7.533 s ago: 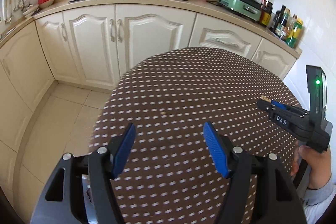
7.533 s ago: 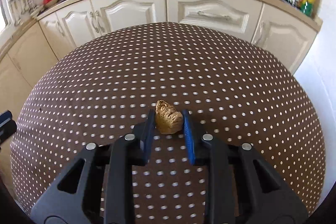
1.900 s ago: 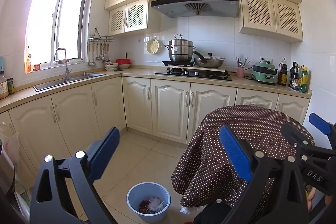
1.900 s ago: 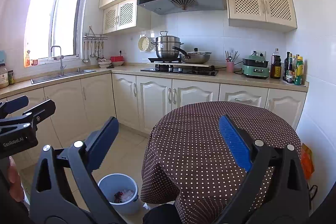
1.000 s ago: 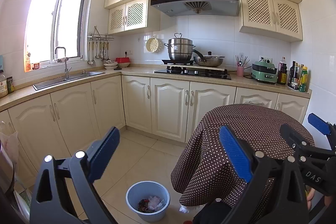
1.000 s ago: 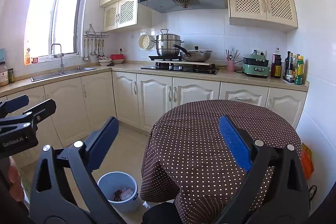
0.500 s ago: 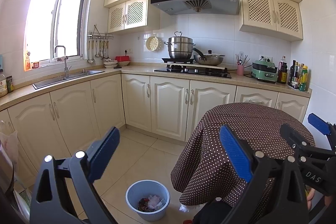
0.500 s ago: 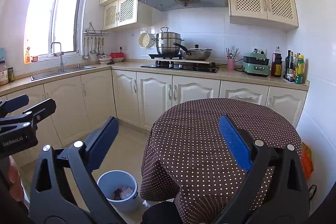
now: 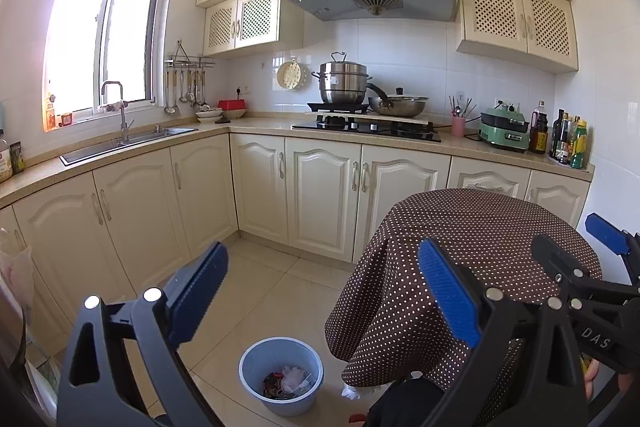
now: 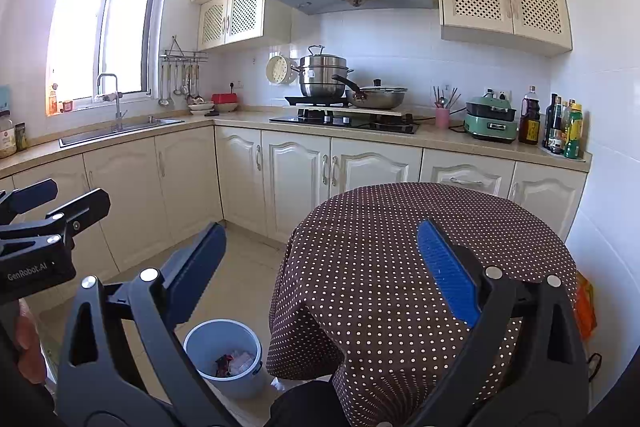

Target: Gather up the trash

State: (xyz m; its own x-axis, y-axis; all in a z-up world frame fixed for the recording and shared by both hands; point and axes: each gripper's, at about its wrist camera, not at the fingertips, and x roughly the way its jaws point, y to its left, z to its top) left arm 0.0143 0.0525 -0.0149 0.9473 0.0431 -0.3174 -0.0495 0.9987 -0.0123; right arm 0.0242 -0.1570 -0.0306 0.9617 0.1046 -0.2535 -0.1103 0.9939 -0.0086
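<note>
A pale blue trash bin (image 9: 281, 375) stands on the tiled floor beside the round table and holds wrappers and crumpled scraps; it also shows in the right wrist view (image 10: 224, 357). My left gripper (image 9: 320, 291) is open and empty, held high above the floor. My right gripper (image 10: 318, 269) is open and empty, level with the table's near edge. The right gripper shows at the right edge of the left wrist view (image 9: 592, 291); the left gripper shows at the left edge of the right wrist view (image 10: 40, 223).
The round table with a brown polka-dot cloth (image 9: 472, 251) stands at right, also in the right wrist view (image 10: 400, 251). Cream cabinets (image 9: 320, 195) run along the back and left walls, with a sink (image 9: 120, 143), a hob with pots (image 9: 360, 107) and bottles (image 9: 568, 143).
Since 7.5 s ago both grippers pulled back from the tabletop, and the right one, then shut on a brown scrap, is now open and empty. Over the last second the views barely shift.
</note>
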